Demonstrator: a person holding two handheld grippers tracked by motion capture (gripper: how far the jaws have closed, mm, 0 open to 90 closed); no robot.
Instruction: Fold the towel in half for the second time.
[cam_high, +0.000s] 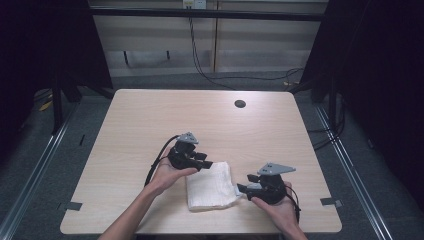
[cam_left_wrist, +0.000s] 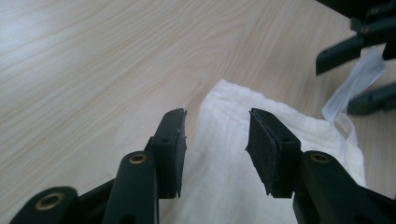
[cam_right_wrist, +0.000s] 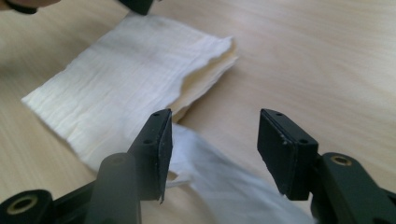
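In the lower middle of the high view, the left gripper (cam_high: 204, 161) sits at the upper left corner of a folded white cloth (cam_high: 210, 187). Its own view shows both jaws spread apart over the cloth (cam_left_wrist: 219, 163), pads clear of the fabric and gripping nothing. The right gripper (cam_high: 241, 189) lies at the cloth's right edge, lower right of centre, and its jaws stand wide and released too. In the right gripper view a thin, translucent label or loop (cam_right_wrist: 224, 182) trails from the cloth (cam_right_wrist: 126, 88) between the jaws, untouched. The cloth rests flat on a pale wooden table (cam_high: 150, 120), near its front edge.
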